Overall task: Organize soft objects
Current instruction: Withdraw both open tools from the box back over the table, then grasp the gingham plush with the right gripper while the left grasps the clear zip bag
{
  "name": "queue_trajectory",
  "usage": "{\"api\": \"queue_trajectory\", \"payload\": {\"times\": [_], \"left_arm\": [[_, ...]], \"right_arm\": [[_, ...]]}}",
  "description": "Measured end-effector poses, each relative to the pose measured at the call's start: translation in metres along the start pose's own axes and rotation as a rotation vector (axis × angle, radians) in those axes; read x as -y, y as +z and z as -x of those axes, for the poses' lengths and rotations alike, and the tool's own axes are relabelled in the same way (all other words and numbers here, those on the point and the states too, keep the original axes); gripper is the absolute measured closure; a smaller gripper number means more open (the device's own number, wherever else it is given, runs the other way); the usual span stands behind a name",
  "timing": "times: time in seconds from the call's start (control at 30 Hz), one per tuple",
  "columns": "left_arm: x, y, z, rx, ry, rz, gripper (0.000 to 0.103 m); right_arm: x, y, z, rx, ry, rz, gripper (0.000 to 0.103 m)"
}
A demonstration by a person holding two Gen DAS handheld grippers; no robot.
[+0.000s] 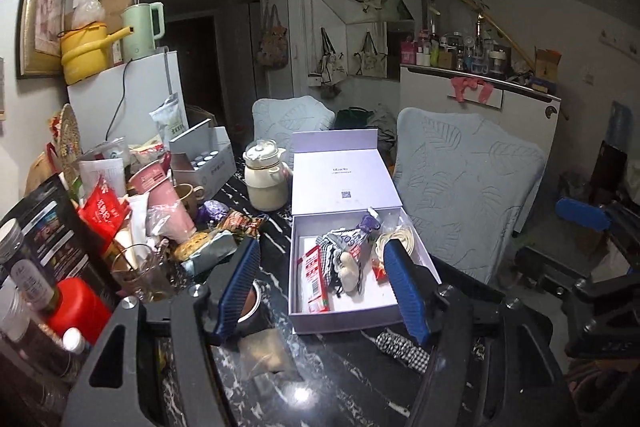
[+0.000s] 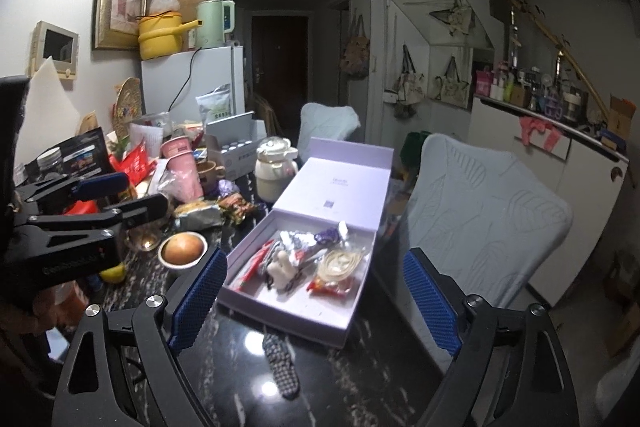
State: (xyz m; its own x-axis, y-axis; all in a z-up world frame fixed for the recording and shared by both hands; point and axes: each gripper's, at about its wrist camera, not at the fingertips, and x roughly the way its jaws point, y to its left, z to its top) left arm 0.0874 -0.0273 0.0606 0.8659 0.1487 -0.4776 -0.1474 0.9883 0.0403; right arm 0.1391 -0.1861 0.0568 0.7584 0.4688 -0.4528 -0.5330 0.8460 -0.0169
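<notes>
Lying on the tabletop just before the box, the checked cloth is pointing toward the empty, wide-apart right tool, nearer than the gaping left tool.

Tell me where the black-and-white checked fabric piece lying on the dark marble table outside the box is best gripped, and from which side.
Grip the black-and-white checked fabric piece across its narrow middle, coming from above. It lies flat and elongated on the dark marble table, just in front of the open white box, so a pinch across its width probably gathers the cloth. The open right gripper looks closer to it.
</notes>
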Motion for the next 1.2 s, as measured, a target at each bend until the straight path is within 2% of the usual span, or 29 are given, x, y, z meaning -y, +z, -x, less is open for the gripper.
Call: {"api": "queue_trajectory", "payload": {"times": [0.1,0.43,0.73,1.07,1.2], "left_arm": [[-0.003,-0.011,0.01,0.006,0.017,-0.001,0.039],[-0.018,-0.049,0.02,-0.048,0.006,0.051,0.039],[-0.027,-0.081,0.005,-0.139,-0.021,0.077,0.039],[-0.03,-0.109,-0.013,-0.203,-0.079,0.099,0.039],[-0.034,-0.118,-0.026,-0.231,-0.085,0.111,0.039]], "right_arm": [[-0.004,-0.01,0.002,-0.016,0.01,-0.007,0.013],[-0.018,-0.043,0.002,-0.066,0.037,-0.036,0.013],[-0.032,-0.08,-0.018,-0.144,0.09,-0.057,0.013],[-0.039,-0.115,-0.042,-0.235,0.124,-0.073,0.021],[-0.037,-0.126,-0.055,-0.274,0.134,-0.1,0.021]]}}
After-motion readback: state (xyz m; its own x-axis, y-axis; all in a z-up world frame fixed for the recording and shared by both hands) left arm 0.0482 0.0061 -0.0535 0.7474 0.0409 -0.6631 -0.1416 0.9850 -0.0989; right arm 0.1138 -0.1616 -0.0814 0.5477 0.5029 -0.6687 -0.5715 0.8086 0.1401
